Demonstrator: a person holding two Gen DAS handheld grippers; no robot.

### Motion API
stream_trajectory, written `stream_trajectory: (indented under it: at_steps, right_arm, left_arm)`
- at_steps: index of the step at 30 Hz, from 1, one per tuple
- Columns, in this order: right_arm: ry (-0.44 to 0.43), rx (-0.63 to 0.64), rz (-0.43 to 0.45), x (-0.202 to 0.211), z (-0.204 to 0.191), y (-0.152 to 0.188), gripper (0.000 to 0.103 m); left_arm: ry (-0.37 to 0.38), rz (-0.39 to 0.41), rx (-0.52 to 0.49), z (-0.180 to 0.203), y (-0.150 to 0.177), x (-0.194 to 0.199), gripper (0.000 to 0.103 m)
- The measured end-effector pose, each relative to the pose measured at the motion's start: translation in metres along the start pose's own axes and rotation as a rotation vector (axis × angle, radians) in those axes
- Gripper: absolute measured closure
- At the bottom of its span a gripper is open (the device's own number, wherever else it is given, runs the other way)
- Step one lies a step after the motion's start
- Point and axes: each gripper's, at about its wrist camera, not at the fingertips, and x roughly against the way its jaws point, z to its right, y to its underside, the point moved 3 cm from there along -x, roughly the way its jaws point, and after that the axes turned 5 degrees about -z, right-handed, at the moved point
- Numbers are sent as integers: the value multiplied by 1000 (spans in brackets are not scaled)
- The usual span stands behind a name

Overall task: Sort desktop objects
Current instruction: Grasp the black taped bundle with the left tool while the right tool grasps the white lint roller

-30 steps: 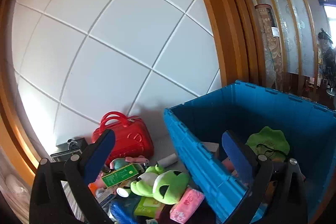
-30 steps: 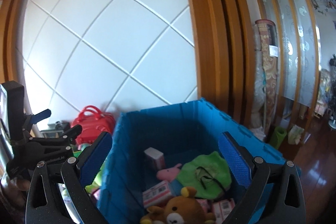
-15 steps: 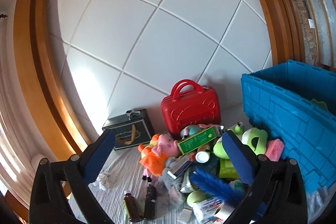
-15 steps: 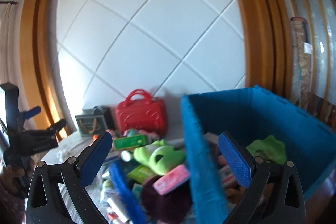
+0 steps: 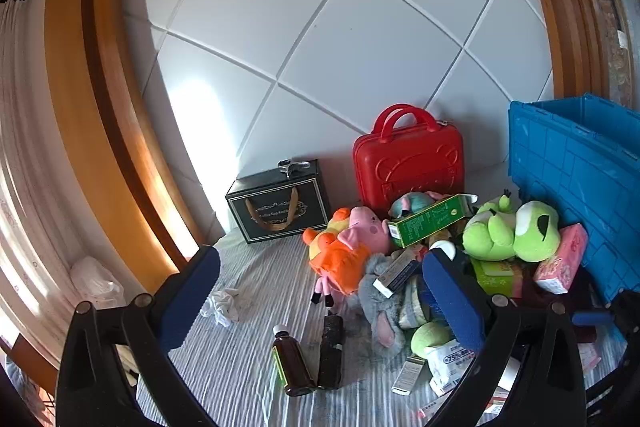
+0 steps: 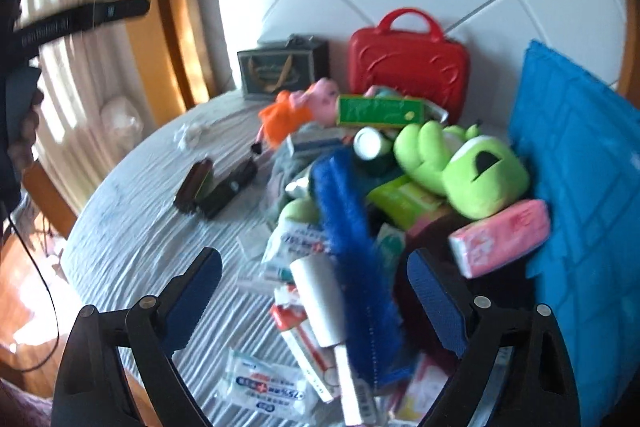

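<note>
Left gripper [image 5: 320,291]: spread, empty.
Right gripper [image 6: 314,295]: jaws just narrowing, spread, empty, over blue brush [image 6: 352,255].
Right view only: lint roller [image 6: 320,303].
Left view only: brown bottle [image 5: 291,363].

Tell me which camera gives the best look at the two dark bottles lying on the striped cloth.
The left wrist view. There the dark bottles lie sharp and unobstructed, side by side between the open fingers, one with its white cap showing. In the right wrist view the same bottles are blurred and further off, left of the pile.
</note>
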Motion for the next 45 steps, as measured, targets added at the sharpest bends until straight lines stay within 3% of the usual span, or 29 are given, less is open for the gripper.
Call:
stream_trajectory:
  at_steps: [4, 7, 8, 12, 14, 18, 23, 28, 30, 32, 37, 39, 40, 41, 45]
  right_arm:
    - [-34, 77, -157, -64, -11, 17, 30]
    - [-19, 112, -237, -101, -9, 27, 34]
    - [-28, 121, -253, -108, -9, 30, 40]
    - [2, 177, -276, -126, -8, 39, 42]
    - [6, 179, -300, -132, -6, 41, 49]
    - [-14, 140, -313, -140, 2, 42, 50]
    - [-21, 101, -310, -137, 6, 37, 50]
    - [-2, 94, -319, -134, 5, 37, 51]
    - [0, 89, -318, -133, 4, 37, 51]
    - [-1, 77, -318, -132, 5, 36, 51]
    - [-1, 50, -317, -129, 5, 34, 51]
    - [7, 53, -318, -130, 4, 35, 51]
    - [18, 54, -322, -132, 3, 35, 51]
    - [25, 54, -327, -133, 2, 37, 51]
    - [49, 64, -326, -135, -5, 39, 52]
  left_arm:
    - [-27, -46, 4, -8, 17, -17, 0]
    - [-74, -116, 10, -23, 40, -37, 0]
    - [-86, -147, 20, -30, 49, -45, 0]
    - [-128, -249, 48, -56, 88, -72, 0]
    - [-131, -287, 47, -62, 106, -84, 0]
    - [-67, -345, 37, -52, 128, -121, 0]
    - [74, -440, -1, -15, 157, -201, 0]
    - [101, -544, -55, 8, 188, -268, 2]
    - [124, -573, -74, 13, 196, -284, 6]
    - [115, -610, -103, 14, 204, -297, 18]
    - [196, -613, 15, -9, 214, -303, 20]
    - [188, -589, -3, -6, 216, -298, 22]
    - [207, -587, -15, -3, 214, -295, 37]
    - [244, -596, -19, 2, 212, -292, 69]
    - [247, -611, -8, 12, 212, -274, 69]
